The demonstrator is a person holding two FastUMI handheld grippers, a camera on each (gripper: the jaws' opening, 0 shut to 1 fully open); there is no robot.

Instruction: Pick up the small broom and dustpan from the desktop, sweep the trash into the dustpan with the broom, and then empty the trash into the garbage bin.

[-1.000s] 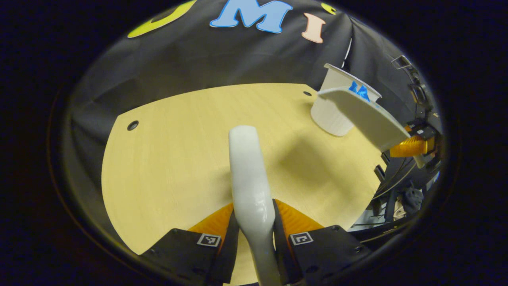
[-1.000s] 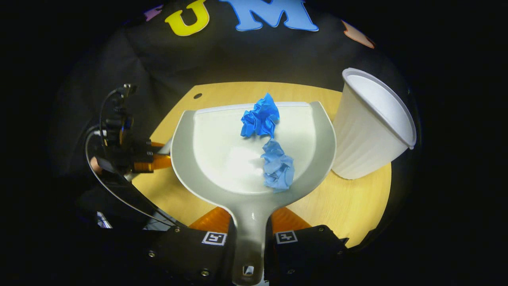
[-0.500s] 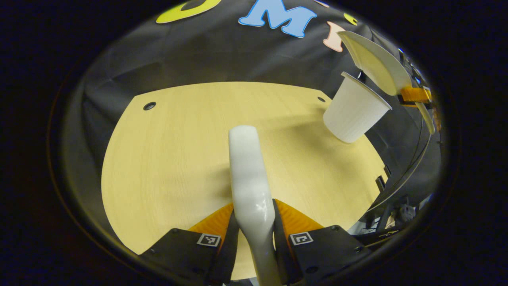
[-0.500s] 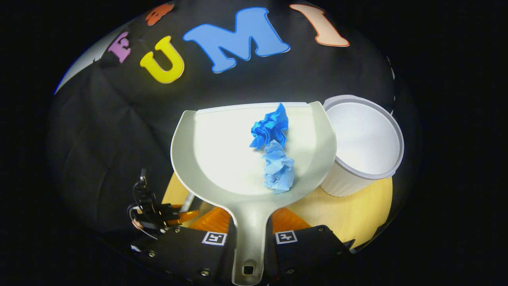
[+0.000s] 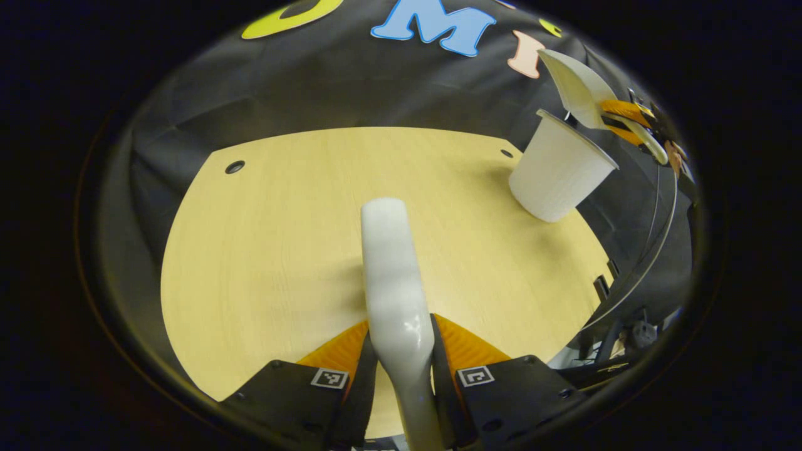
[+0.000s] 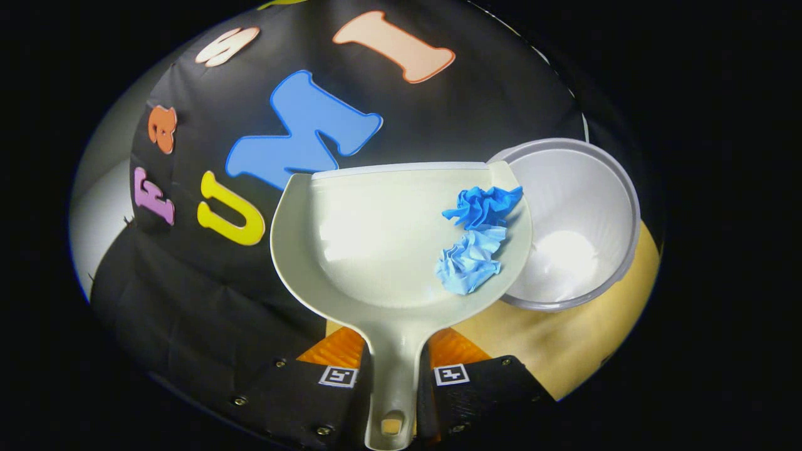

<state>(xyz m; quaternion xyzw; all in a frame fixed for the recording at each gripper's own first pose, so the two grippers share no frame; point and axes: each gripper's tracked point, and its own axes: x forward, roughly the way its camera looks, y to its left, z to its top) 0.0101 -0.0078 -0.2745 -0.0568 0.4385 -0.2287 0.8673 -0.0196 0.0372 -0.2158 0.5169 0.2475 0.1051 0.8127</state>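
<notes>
A: The right gripper (image 6: 395, 351) is clamping both fingers on the dustpan (image 6: 376, 238) handle, and the left gripper (image 5: 401, 351) is pinching the broom (image 5: 391, 269) handle the same way. Now, biggest thing first?

B: The table (image 5: 282, 238). In the left gripper view its wooden top is filling the middle, with a dark hole near each far corner. In the right gripper view just a slice of it is showing at the lower right, the rest sitting behind the dustpan and bin (image 6: 573, 219).

A: And the dustpan?

B: It is tipping toward the bin in the right gripper view, its right rim overlapping the bin's mouth. The handle end is running off the bottom edge. From the left gripper view it is hanging above the bin (image 5: 557, 175), seen from beneath and partly cut off at the edge.

A: The bin itself?

B: White, standing on the table's far right corner. The right gripper view is looking down into it; I cannot make out anything inside except a bright glare.

A: The broom?

B: Just its pale handle is showing, pointing forward over the table. The bristles are out of sight below the fingers.

A: The trash?

B: Two crumpled blue paper wads (image 6: 476, 241) are lying against the pan's right wall, touching each other, right beside the bin's rim.
</notes>
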